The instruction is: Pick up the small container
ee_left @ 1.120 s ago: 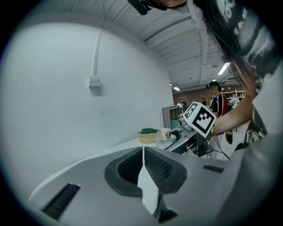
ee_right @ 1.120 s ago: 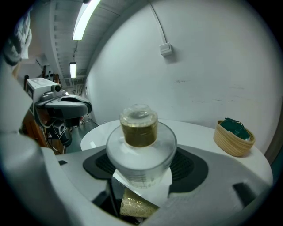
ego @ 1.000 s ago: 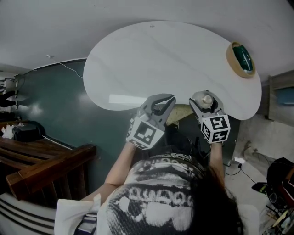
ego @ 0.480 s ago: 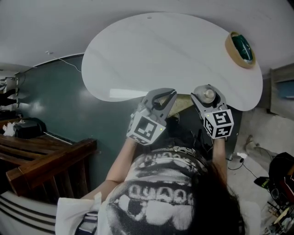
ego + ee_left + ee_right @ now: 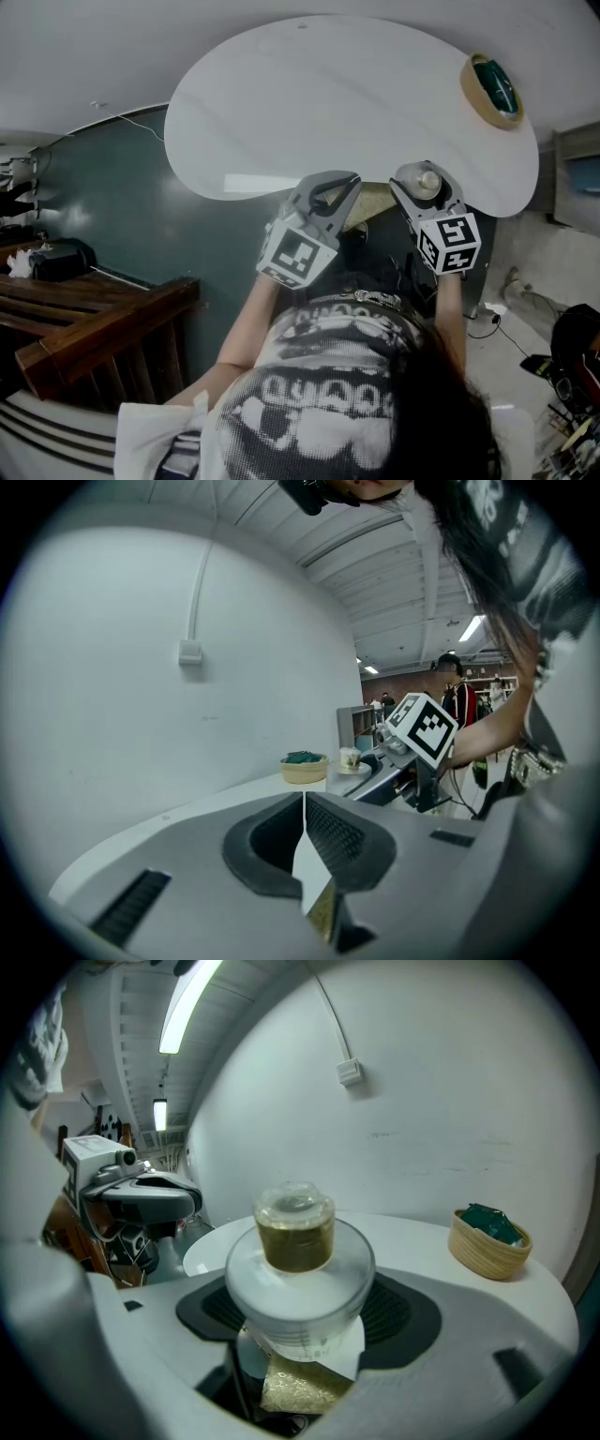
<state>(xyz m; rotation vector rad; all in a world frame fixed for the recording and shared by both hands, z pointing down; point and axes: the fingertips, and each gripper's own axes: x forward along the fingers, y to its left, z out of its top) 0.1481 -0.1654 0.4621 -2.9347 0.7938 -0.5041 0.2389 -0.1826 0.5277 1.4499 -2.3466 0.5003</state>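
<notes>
The small container [image 5: 296, 1252] is a clear round jar with a narrower gold-filled cap. My right gripper [image 5: 305, 1314] is shut on its body and holds it upright. The head view shows that container [image 5: 425, 180] and the right gripper [image 5: 427, 187] at the near edge of the white oval table [image 5: 337, 103]. My left gripper [image 5: 326, 190] hangs just left of it, shut with nothing in it; its pads [image 5: 328, 832] meet at the tips. From the left gripper view the right gripper [image 5: 380, 771] and the container [image 5: 351, 758] show small at the right.
A woven basket [image 5: 491, 91] with something green in it stands at the table's far right edge, also seen as a basket [image 5: 488, 1240] in the right gripper view. A wooden railing [image 5: 84, 328] lies to the lower left. The person's body fills the bottom.
Both grippers have moved a little forward towards the table's near edge. The right one still holds the container; the left stays shut.
</notes>
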